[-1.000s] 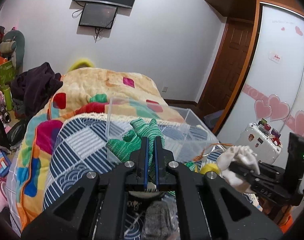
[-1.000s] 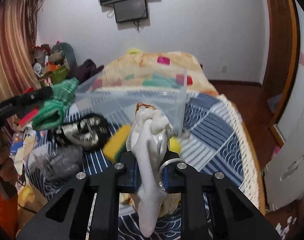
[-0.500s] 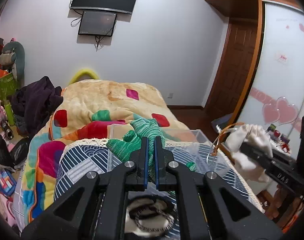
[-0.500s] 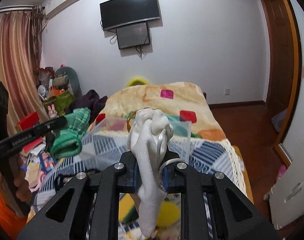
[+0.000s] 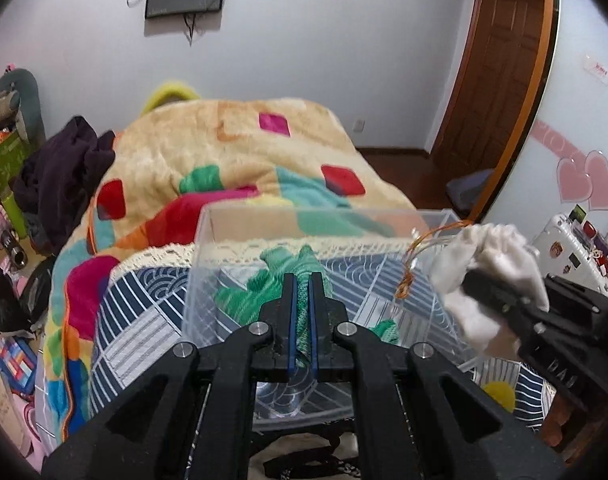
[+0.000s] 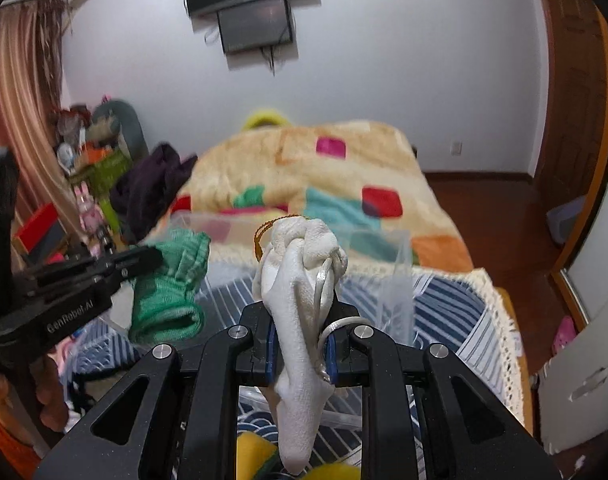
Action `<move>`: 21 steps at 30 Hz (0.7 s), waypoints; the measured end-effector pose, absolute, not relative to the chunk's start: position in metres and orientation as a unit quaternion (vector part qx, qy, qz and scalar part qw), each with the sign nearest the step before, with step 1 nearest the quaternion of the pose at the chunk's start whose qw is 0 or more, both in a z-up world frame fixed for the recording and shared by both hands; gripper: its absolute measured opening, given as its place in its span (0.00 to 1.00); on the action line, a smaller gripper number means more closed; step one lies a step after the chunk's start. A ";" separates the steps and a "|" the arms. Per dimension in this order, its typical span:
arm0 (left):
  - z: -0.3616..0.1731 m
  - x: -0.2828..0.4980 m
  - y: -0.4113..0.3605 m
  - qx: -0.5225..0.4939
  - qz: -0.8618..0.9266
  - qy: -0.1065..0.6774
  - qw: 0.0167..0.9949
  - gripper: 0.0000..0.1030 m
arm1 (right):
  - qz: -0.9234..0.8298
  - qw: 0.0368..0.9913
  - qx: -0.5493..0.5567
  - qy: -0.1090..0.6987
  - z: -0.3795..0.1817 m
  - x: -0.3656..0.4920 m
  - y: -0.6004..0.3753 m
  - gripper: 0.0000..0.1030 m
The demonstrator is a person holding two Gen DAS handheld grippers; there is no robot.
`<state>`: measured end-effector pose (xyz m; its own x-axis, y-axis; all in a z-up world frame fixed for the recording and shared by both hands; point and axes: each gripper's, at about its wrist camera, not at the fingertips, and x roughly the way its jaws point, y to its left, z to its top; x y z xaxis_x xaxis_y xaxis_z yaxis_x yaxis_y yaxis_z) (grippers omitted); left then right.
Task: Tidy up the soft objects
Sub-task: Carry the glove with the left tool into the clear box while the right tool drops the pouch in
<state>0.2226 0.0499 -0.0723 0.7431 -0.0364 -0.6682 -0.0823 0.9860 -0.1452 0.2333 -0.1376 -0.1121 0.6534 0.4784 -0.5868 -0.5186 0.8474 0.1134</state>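
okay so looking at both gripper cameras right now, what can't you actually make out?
- Bin floor, left wrist view: left gripper and green sock cover much of it.
- White sock toe, right wrist view: hangs behind the right gripper.
- Dark item, left wrist view: cut off by the bottom edge.

Green knit cloth [image 5: 264,284]; white pouch [image 6: 300,280], orange cord; clear bin [image 5: 304,216]; navy-white patterned bedspread [image 5: 144,312]; yellow item [image 6: 256,448], possibly sponge.

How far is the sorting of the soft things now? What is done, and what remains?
Done: nothing visibly lies in the clear box yet. In hand: the left tool grips a green knit piece over the box; the right tool grips a white cloth bag beside it. Left: releasing both, then the yellow item on the bed.
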 end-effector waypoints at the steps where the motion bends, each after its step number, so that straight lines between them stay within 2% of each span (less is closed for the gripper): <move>1: -0.075 0.225 0.050 -0.084 0.012 0.363 0.928 0.04 | 0.275 0.905 -0.037 0.323 -0.116 0.235 -0.137 0.16; 11: -0.087 0.223 0.043 -0.080 -0.015 0.390 0.917 0.04 | 0.287 0.881 -0.059 0.371 -0.124 0.243 -0.137 0.19; 15: -0.079 0.214 0.039 -0.066 -0.024 0.381 0.922 0.08 | 0.288 0.881 -0.069 0.368 -0.124 0.237 -0.140 0.36; 17: -0.075 0.206 0.037 -0.059 -0.026 0.375 0.925 0.11 | 0.287 0.883 -0.069 0.364 -0.122 0.236 -0.141 0.42; 19: -0.070 0.198 0.037 -0.054 -0.026 0.367 0.928 0.20 | 0.294 0.884 -0.063 0.359 -0.119 0.233 -0.145 0.51; 21: -0.064 0.188 0.039 -0.056 -0.027 0.359 0.931 0.27 | 0.295 0.887 -0.061 0.349 -0.114 0.228 -0.148 0.56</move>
